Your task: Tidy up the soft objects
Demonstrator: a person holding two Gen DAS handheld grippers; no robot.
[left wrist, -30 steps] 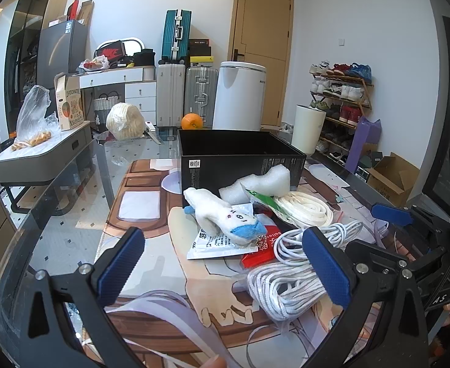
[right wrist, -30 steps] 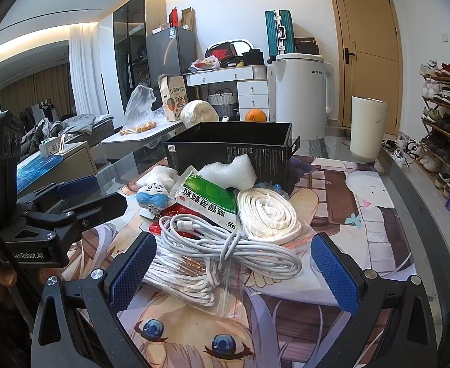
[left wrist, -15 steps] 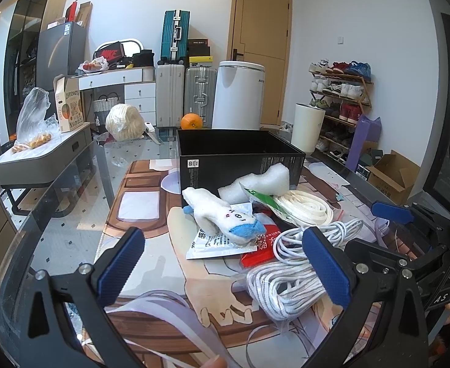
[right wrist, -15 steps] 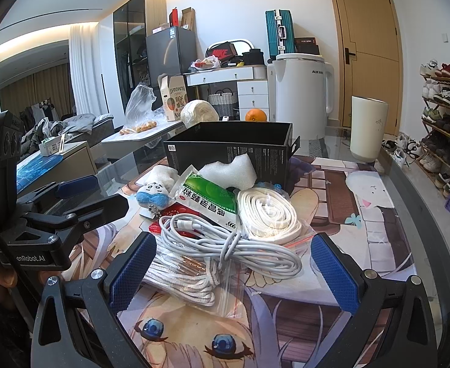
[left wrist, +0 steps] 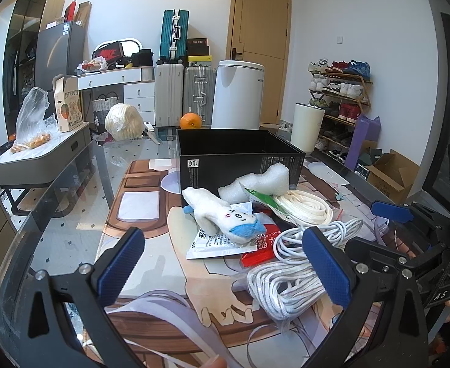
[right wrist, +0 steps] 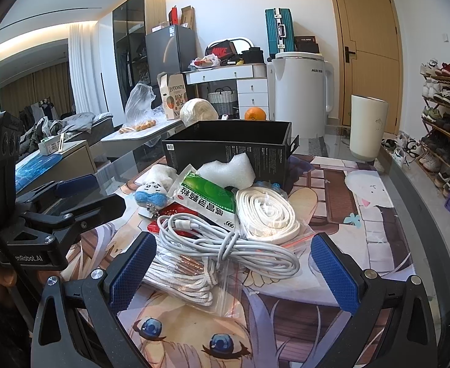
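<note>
A pile of soft things lies on the printed mat in front of an open black box [left wrist: 240, 156] [right wrist: 228, 150]. It holds a white and blue plush toy [left wrist: 222, 217] [right wrist: 153, 188], a white foam piece [left wrist: 255, 181] [right wrist: 228, 170], a green and white sachet [right wrist: 208, 197], a bagged flat white cord coil [left wrist: 304, 207] [right wrist: 266, 213], a loose white cable bundle [right wrist: 228, 243] [left wrist: 317, 230] and a bagged white rope [left wrist: 283, 285] [right wrist: 179, 276]. My left gripper [left wrist: 225, 263] is open, short of the pile. My right gripper [right wrist: 232, 271] is open, its fingers either side of the cable bundle.
The glass table's edge [left wrist: 25, 245] runs along the left. A red packet [left wrist: 260, 250] and a white printed packet [left wrist: 215, 242] lie under the plush. A white cylinder bin [right wrist: 367, 127], an orange [left wrist: 190, 120], suitcases [left wrist: 183, 92] and a shoe rack [left wrist: 341, 92] stand beyond.
</note>
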